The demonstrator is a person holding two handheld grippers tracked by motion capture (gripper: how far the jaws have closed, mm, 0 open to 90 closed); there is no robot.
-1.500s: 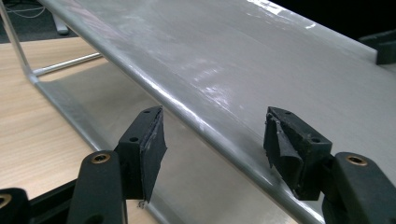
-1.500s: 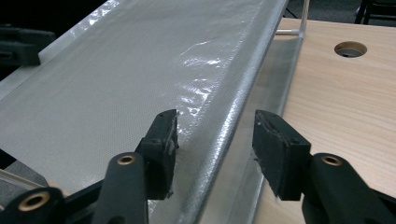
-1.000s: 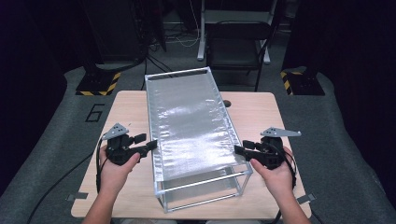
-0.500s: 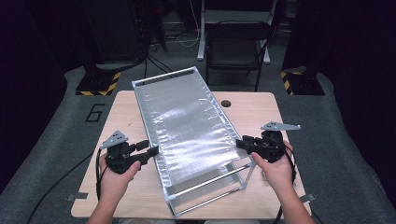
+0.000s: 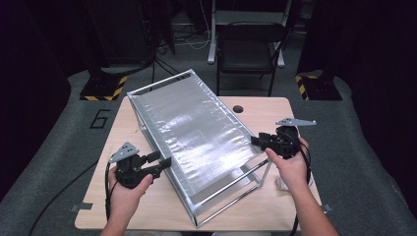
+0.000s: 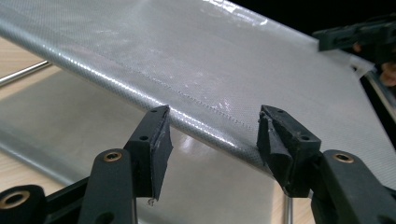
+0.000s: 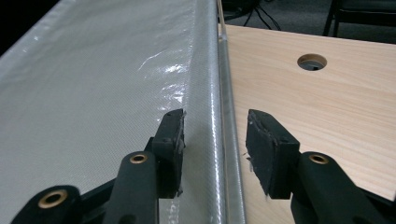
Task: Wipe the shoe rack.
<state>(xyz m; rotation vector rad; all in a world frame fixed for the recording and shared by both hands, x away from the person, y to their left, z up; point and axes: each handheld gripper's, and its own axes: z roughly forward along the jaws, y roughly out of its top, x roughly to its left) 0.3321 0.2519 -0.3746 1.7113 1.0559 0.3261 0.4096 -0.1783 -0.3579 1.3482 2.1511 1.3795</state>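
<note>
The long rectangular metal-tube frame with its silvery woven mesh sheet on top [image 5: 196, 132] sits across the middle of the light wooden table [image 5: 290, 110], and it is skewed: its long axis runs on a diagonal, far end pointing up toward the table's far-left corner, near end swung toward the person's right. The mesh top looks tilted too, higher along its left edge. The near end's bare tubes stand on the tabletop close to the front edge.

The left gripper [image 5: 164, 160], in the person's left hand [image 5: 125, 189], is at the frame's left long edge, about two thirds of the way down toward the near end. In the left gripper view its jaws stand wide apart with the rolled mesh edge [image 6: 210, 128] running across between them, just beyond the pads [image 6: 159, 140], not pinched.

The right gripper [image 5: 254, 141], in the right hand [image 5: 290, 164], meets the opposite long edge, nearly level with the other one across the sheet. In the right gripper view its jaws also gape wide, straddling the edge tube [image 7: 229, 140]: one pad [image 7: 173, 135] over the mesh, the other over bare wood. Nothing is clamped.

A round cable hole [image 5: 239, 108] in the table lies just beyond the frame's right edge.
</note>
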